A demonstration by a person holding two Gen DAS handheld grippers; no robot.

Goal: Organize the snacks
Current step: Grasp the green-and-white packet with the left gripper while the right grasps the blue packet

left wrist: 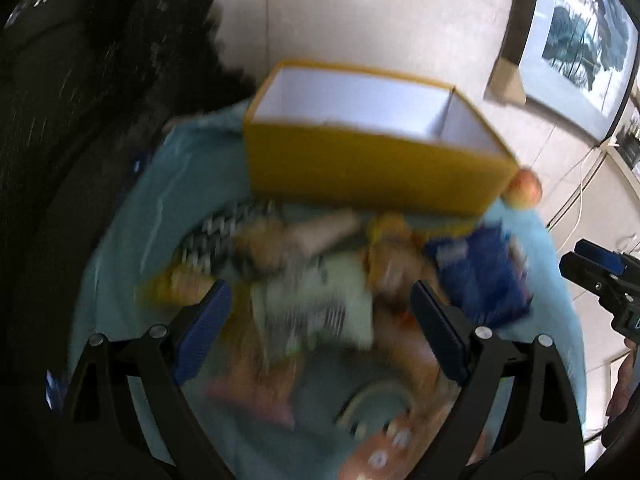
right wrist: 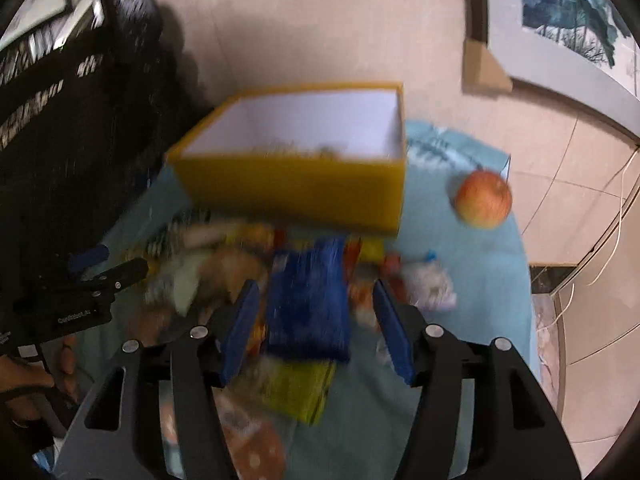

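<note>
Both claws agape and empty over heaped packets [left wrist: 312, 280] — left [left wrist: 320, 304] wide, right [right wrist: 316, 300] narrower astride blue pack [right wrist: 308, 304] — likely picking for box [right wrist: 296, 184].

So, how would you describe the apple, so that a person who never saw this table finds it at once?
Find the yellow box with white inside, at the far side of the table's light blue cloth. The apple lies on the cloth beside the box's right end, apart from the heap of packets. It is the only round, red-yellow fruit, with no wrapper.

dim, motion-blurred, fisheye-warped edges
</note>
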